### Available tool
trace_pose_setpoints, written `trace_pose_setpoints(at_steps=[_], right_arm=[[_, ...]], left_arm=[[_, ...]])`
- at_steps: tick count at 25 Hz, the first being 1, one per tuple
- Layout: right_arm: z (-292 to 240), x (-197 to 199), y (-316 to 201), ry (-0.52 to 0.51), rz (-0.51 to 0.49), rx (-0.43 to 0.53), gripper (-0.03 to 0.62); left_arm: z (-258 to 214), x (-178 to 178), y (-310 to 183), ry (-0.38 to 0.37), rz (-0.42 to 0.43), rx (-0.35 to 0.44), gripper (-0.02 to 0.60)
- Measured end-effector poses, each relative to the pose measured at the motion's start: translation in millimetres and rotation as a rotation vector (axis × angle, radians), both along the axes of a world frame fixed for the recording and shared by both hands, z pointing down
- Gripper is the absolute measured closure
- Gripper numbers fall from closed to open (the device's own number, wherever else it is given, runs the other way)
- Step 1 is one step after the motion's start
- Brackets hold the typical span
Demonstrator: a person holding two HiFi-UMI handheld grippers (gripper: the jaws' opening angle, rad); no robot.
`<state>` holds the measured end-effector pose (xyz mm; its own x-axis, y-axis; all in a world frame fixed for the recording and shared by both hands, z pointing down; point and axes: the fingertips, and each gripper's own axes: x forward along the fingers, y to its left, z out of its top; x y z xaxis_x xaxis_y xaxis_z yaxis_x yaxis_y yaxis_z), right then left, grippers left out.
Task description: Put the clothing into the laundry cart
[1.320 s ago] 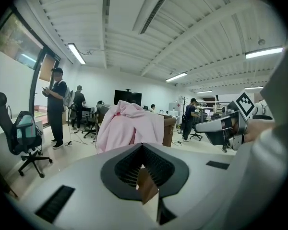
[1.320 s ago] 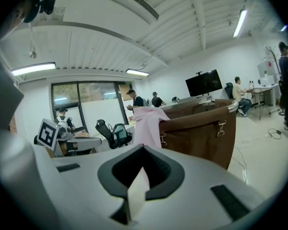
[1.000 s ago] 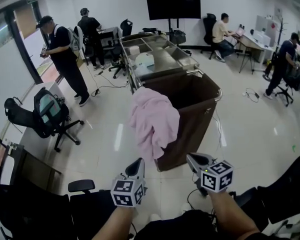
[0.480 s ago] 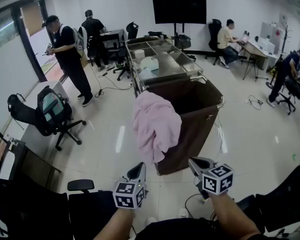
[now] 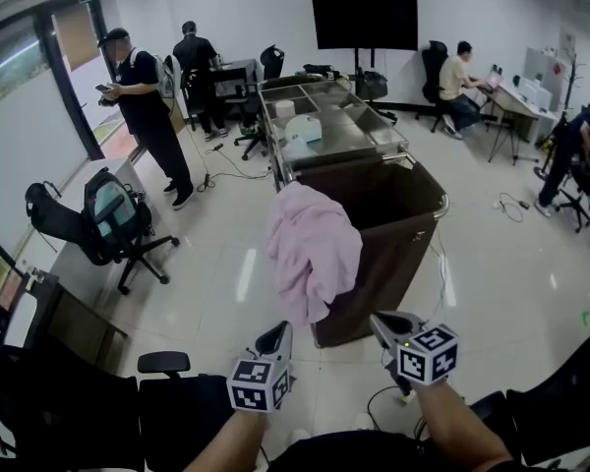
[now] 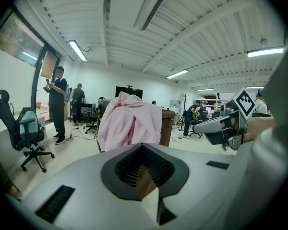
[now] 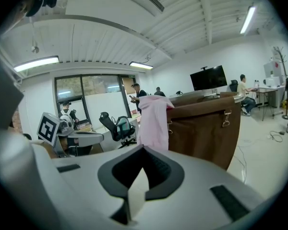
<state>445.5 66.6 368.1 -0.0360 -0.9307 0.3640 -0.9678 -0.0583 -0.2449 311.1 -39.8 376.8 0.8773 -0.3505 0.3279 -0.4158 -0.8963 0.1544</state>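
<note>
Item: one pink garment (image 5: 313, 249). It lies draped over the near left corner of the one brown laundry cart (image 5: 425, 179). Its upper part is bunched on the rim and most of the cloth hangs down the cart's outer wall towards the floor. Its long axis is therefore upright, running down from the rim. How much of it falls inside the rim cannot be told. No other clothing shows in the dark interior of the cart.

Relation to the claws: the garment is ahead of both and well apart from them, with bare floor between. The left claw (image 5: 274, 337) sits almost directly in line with the hanging cloth, and the left gripper view shows the garment (image 6: 129, 122) dead ahead. The right claw (image 5: 390, 324) faces the cart's near wall, and in its own view the garment (image 7: 154, 120) lies to the left of the brown panel (image 7: 206, 128). Judgement: the left claw is the nearer and better aligned. A lift would have to carry the cloth up over the rim and inward.

Claws: two counted. Each has its jaws closed together with nothing held.

Surroundings: one steel trolley (image 5: 346, 131) stands behind the cart. One black chair carrying a backpack (image 5: 106, 214) stands to the left.
</note>
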Motion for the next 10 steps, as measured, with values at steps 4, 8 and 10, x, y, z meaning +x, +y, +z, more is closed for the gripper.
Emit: trace_pose_setpoints(at_steps=[4,8,10], right_arm=[[-3.3,-0.9,-3.4,0.010,-0.010,0.003,0.583],[-4.3,-2.2,-4.2,0.015,-0.016,0.001,0.583],[-5.0,-3.3,-3.9,0.015,-0.017,0.001,0.583]], left_arm=[[1.3,-3.2,-2.7,-0.004,-0.006,0.002,0.581],[1.7,-5.1,-2.8,-0.005,-0.007,0.002,0.581],[0.6,-6.0,-2.6,-0.004,-0.008,0.002,0.581]])
